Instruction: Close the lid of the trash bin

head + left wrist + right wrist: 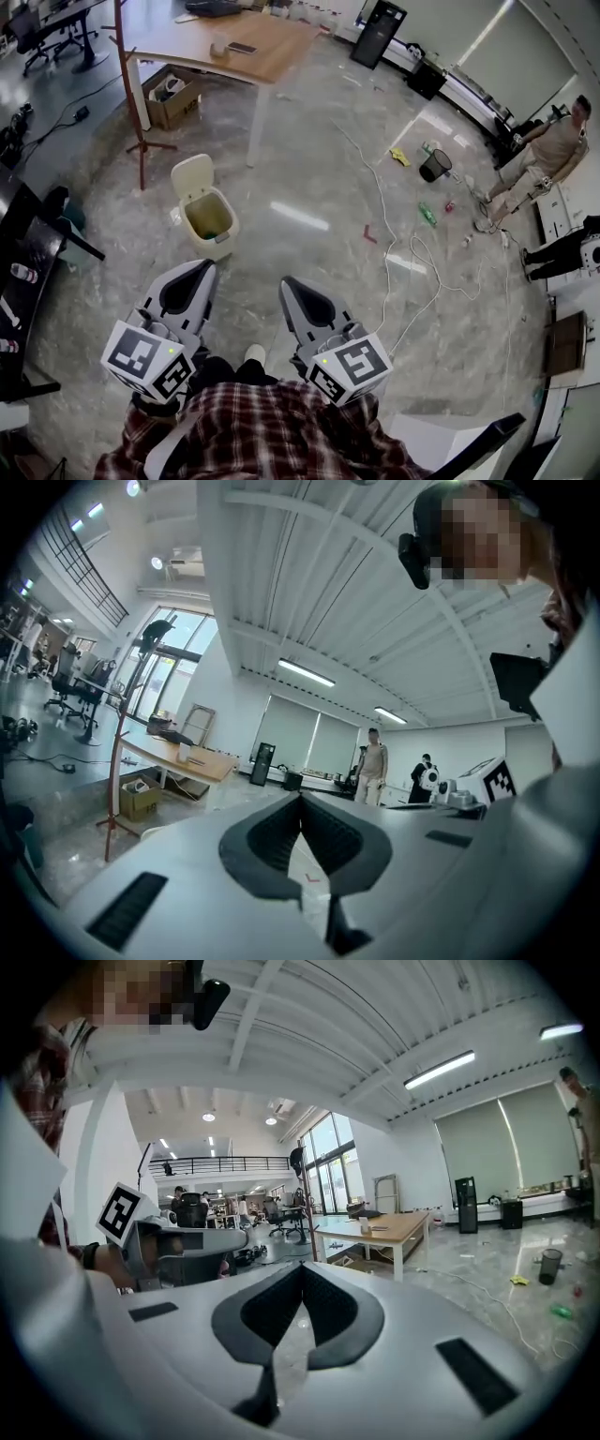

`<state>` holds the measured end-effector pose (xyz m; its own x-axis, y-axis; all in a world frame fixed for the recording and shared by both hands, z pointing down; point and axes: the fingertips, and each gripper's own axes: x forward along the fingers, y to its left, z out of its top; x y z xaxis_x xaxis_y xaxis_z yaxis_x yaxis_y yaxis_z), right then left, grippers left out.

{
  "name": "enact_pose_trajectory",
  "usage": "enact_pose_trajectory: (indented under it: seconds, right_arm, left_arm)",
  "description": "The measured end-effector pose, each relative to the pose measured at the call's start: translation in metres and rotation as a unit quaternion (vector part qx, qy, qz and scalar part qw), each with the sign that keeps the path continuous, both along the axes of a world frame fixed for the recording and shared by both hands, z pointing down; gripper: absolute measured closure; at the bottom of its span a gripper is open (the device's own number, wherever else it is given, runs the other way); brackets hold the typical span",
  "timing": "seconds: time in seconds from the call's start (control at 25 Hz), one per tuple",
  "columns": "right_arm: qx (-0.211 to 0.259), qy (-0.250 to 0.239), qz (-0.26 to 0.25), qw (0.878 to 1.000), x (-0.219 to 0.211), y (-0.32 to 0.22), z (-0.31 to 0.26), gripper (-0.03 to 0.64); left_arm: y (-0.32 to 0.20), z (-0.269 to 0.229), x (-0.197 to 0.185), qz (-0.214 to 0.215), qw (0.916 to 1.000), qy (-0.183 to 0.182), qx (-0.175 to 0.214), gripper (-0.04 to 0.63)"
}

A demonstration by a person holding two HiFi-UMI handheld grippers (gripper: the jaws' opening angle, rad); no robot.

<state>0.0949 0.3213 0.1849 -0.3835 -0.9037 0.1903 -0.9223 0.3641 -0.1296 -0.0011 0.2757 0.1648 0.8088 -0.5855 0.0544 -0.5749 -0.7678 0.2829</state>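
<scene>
The cream trash bin stands on the marble floor ahead of me and slightly left. Its lid is tipped up and back, and the inside is open to view. My left gripper is held level a short way in front of the bin, not touching it, with its jaws shut and nothing between them. My right gripper is to the right of the bin, also shut and holding nothing. In the left gripper view the left gripper has its tips together, and so has the right gripper in the right gripper view.
A red coat stand rises just behind the bin to the left. Beyond it is a wooden table with a cardboard box under it. White cables trail over the floor at right, near a small black bin and a seated person. A dark desk is at left.
</scene>
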Motion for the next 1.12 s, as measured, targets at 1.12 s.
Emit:
enact_pose_trajectory:
  seconds: [1.12]
  right_arm:
    - [-0.063, 0.019, -0.171, 0.983, -0.023, -0.373, 0.038, 0.604]
  left_arm:
    - [-0.361, 0.040, -0.029, -0.153, 0.9870, 0.000, -0.049, 0.586]
